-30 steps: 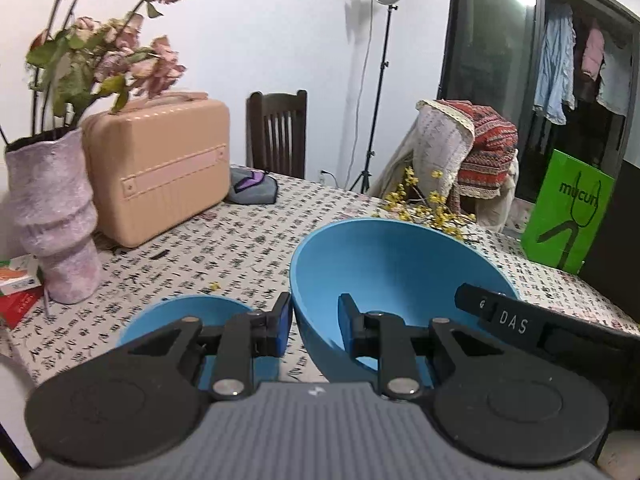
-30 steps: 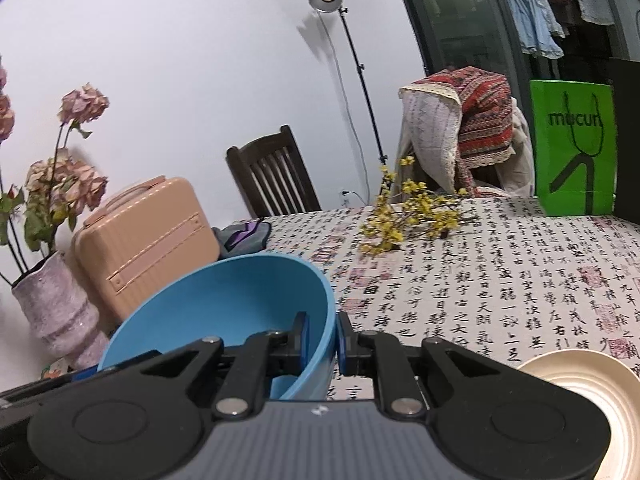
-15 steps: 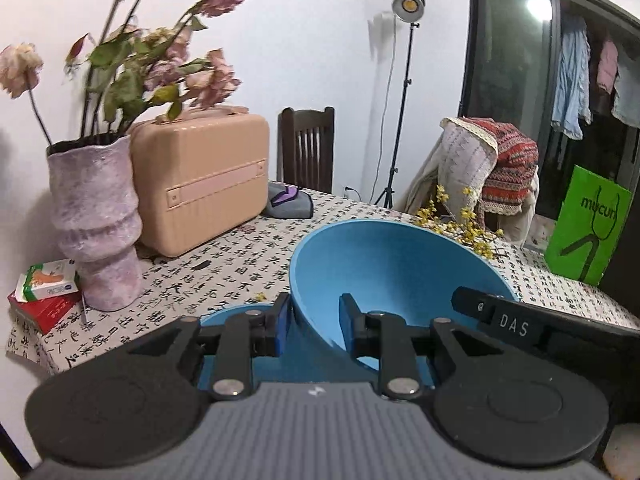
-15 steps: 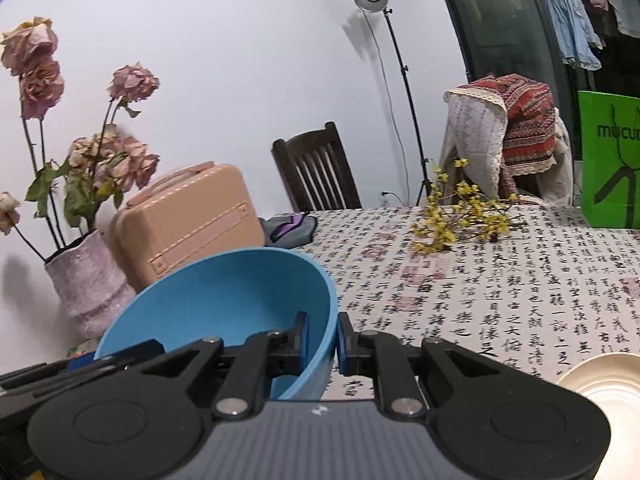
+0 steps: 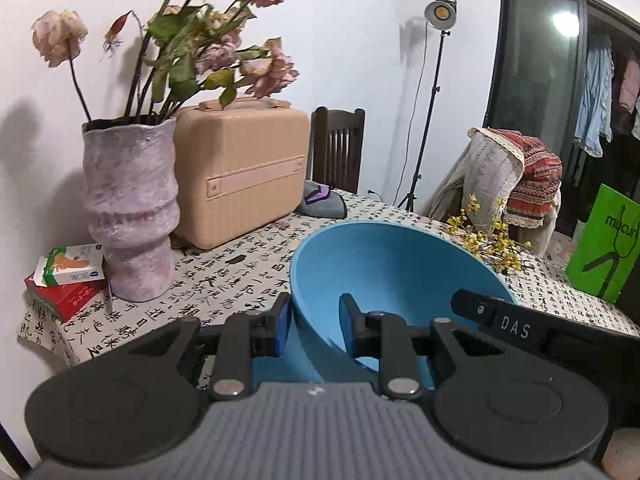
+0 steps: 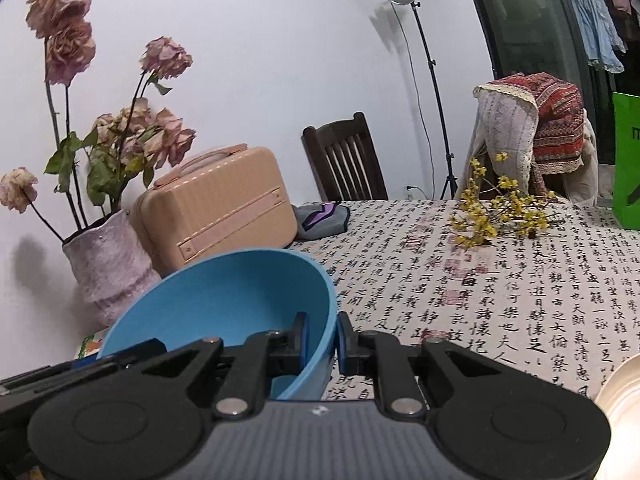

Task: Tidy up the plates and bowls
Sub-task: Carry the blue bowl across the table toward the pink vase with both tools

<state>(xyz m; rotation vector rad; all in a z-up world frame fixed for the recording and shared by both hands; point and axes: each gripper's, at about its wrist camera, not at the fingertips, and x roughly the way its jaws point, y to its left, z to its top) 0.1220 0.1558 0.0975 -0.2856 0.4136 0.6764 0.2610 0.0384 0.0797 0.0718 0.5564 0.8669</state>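
While both grippers clamp opposite sides of the blue bowl's (image 5: 384, 268) rim, left gripper (image 5: 314, 322) and right gripper (image 6: 322, 338) hold it tilted above the table's (image 6: 520, 288) left edge, near the vase (image 5: 130, 208).

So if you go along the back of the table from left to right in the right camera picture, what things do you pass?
Purple vase of dried roses → peach suitcase → grey and purple pouch → yellow flower sprig → green bag.
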